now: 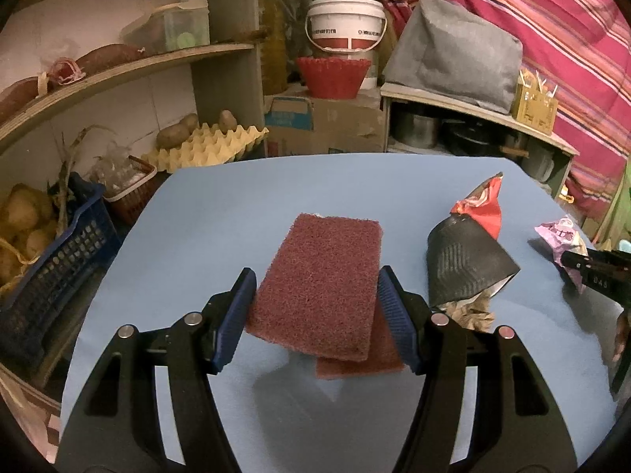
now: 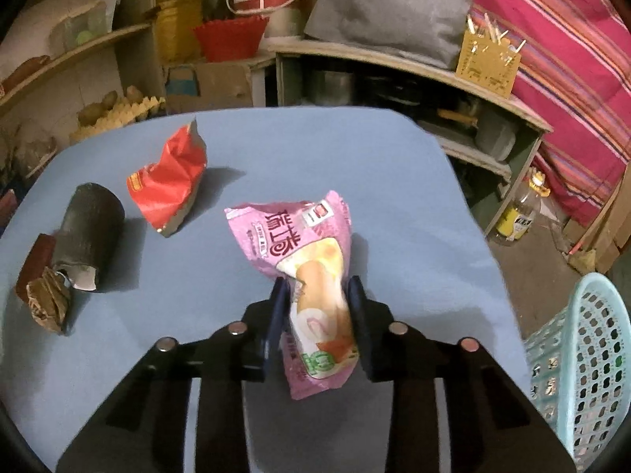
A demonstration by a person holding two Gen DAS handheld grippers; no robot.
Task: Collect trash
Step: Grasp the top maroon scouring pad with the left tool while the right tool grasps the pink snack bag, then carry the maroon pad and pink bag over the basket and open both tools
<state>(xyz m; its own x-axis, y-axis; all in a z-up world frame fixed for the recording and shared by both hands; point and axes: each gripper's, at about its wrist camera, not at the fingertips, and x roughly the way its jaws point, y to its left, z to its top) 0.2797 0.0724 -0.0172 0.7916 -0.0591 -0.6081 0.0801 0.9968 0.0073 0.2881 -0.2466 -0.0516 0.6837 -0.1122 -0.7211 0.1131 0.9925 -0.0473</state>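
Trash in hand: the pink plastic snack wrapper (image 2: 311, 272) sits in the near middle of the blue table top (image 2: 394, 181), between the two blue pads of the right gripper (image 2: 315, 315).
Right gripper: its pads squeeze the wrapper's lower half from both sides; the top sticks up free.
Left gripper: the left gripper (image 1: 315, 315) pinches a flat dark red scrub pad (image 1: 319, 280) by its long edges, held tilted above the table.
Other trash: a crumpled red foil bag (image 2: 169, 185) stands far left, a dark grey paper roll (image 2: 90, 228) lies near it, and a brown crumpled scrap (image 2: 47, 299) touches the roll's near end.
Bin: a light blue plastic basket with holes (image 2: 583, 362) stands off the table's right edge, near the right gripper.
Doing it well: keep the squeeze firm, lift the wrapper straight up, then carry it right, over the basket rim, before letting go. The wrapper is light and slippery, so it may slide.
Only the right view: the basket and the wrapper's printed front.
Only the left view: a second red piece (image 1: 374, 354) under the scrub pad, maybe another pad; it is mostly hidden.
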